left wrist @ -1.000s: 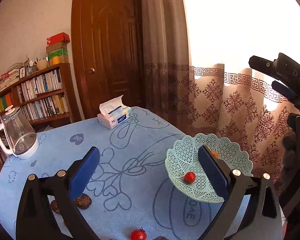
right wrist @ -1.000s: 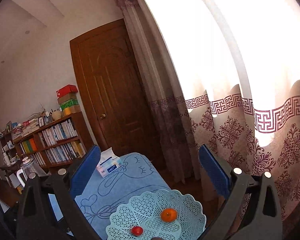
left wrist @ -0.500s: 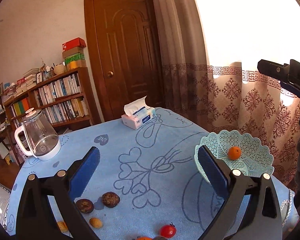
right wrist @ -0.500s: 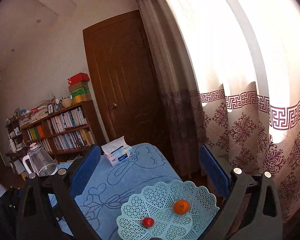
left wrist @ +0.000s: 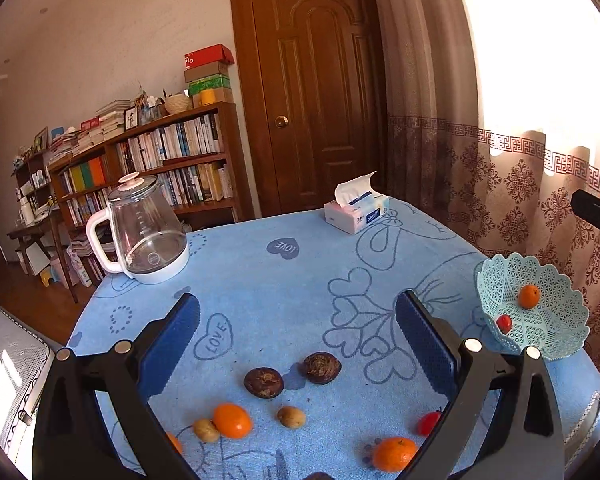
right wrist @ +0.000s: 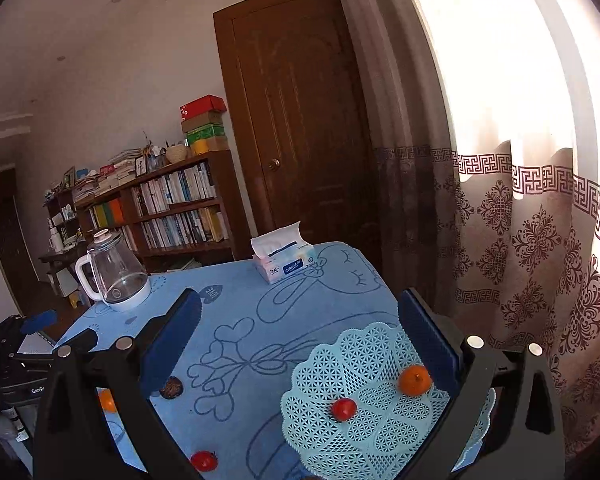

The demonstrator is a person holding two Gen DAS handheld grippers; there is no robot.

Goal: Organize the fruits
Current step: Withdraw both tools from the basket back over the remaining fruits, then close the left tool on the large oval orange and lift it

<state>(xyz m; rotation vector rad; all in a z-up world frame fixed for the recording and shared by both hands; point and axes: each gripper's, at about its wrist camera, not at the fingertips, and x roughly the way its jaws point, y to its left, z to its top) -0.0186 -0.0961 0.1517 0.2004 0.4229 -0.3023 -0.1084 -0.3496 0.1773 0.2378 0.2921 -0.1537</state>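
Observation:
A pale green lattice basket stands at the table's right edge and holds an orange and a small red tomato. My left gripper is open and empty above loose fruit: two dark brown fruits, oranges, small tan fruits and a red tomato. My right gripper is open and empty above the basket, where the orange and tomato show. Another tomato lies on the cloth.
A glass kettle with a white handle stands at the back left of the blue tablecloth. A tissue pack lies at the far edge. A bookshelf, a door and curtains are behind the table.
My left gripper has pulled back and left from the basket, bringing the loose fruit into view. My right gripper has tilted down slightly over the basket. Both stay open.

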